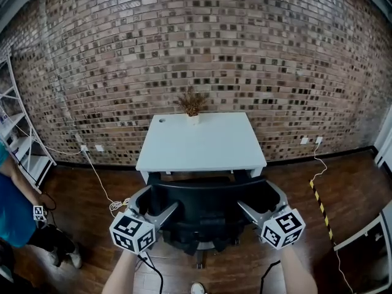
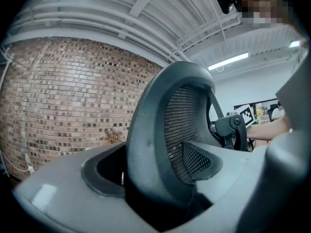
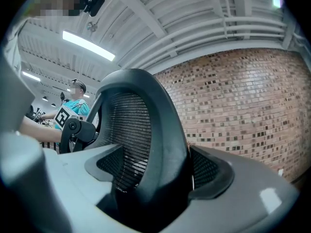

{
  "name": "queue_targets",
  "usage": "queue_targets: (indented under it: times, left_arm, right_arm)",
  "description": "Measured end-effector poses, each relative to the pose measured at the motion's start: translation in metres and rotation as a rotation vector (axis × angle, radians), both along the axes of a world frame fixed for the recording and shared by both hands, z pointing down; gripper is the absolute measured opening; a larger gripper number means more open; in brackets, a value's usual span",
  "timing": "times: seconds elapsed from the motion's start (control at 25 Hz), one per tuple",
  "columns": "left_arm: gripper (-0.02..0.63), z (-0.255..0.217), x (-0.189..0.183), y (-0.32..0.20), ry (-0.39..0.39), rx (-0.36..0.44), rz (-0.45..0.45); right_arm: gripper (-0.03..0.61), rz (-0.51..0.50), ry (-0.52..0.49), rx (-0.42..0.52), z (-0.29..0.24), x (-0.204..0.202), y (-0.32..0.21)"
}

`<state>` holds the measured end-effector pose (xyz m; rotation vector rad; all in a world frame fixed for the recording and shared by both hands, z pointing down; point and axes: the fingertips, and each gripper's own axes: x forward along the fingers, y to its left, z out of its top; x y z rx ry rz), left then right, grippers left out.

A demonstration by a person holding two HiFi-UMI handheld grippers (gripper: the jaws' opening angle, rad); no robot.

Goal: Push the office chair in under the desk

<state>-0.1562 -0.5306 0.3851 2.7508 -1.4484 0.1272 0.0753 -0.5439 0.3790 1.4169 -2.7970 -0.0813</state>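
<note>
Office chair (image 1: 205, 212) frame clenched in left gripper (image 1: 161, 199) and right gripper (image 1: 255, 196) fingers; dried plant (image 1: 192, 101) in pot (image 1: 193, 119) on desk (image 1: 202, 147).

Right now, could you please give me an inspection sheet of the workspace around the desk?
Surface: white desk against the brick wall, bare except for one pot.
Job's things: black office chair at the desk's front edge, backrest toward the person.
Clutter: potted dried plant at the desk's back edge.
Grippers: left gripper and right gripper each clamped on one side of the backrest frame.
Cables: white cable from the left wall socket to a coil on the floor; second cable from the right sockets toward a yellow-black floor strip.
Surroundings: white shelving at left, bystander in a teal shirt beside it.
</note>
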Motion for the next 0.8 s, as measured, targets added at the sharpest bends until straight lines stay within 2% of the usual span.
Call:
queue_targets:
  times: [0.8]
  left_arm:
    - [0.388,-0.001,-0.009,-0.096,-0.005,-0.009,0.029]
  right_arm:
    - [0.423,0.036,-0.006,-0.003,-0.001,-0.009,-0.088]
